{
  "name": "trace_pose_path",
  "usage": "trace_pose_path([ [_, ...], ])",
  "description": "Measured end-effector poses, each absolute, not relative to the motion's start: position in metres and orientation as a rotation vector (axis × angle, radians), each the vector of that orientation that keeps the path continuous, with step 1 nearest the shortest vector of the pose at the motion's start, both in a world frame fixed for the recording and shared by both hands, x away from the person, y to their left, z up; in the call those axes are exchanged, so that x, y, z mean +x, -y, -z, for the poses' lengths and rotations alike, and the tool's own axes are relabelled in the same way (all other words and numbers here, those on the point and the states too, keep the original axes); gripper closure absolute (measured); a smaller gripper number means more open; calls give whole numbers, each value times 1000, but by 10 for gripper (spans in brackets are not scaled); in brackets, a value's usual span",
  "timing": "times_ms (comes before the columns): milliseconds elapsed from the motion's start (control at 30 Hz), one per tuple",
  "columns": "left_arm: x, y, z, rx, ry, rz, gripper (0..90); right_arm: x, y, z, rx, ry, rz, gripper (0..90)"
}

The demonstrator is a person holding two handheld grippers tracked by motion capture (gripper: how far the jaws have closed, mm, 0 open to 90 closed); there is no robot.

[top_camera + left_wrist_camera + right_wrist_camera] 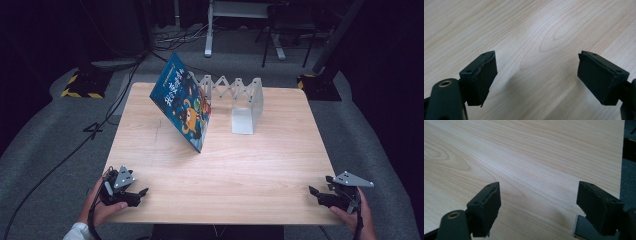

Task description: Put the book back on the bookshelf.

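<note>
A blue picture book (184,102) is being shown standing tilted on the far half of the wooden table (240,175), its upper part leaning toward the folding metal bookend rack (240,102) just beside it; whether the two are touching cannot be told. The left tool (141,194) and the right tool (314,192) are being held low at the near corners, well apart from the book, each with its jaws spread and nothing between them. The book is being judged light, stiff across its cover and probably glossy, hence slippery; a free edge is being suggested as the place to take hold.
</note>
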State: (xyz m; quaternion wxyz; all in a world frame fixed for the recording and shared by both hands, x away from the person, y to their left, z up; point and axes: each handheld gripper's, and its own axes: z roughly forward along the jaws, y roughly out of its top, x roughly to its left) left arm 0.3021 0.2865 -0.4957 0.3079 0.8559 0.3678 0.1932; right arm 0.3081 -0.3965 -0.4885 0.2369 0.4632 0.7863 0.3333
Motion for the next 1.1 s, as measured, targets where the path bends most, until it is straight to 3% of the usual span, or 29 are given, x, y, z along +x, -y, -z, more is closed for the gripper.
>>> trace_pose_path([
  [200, 303, -305, 504, 2183, -1057, -419, 165, 306, 398, 495, 1298, -2157, -909, 203],
  [1100, 302, -311, 506, 2154, -1105, -423, 154, 306, 398, 507, 1347, -2115, -962, 190],
])
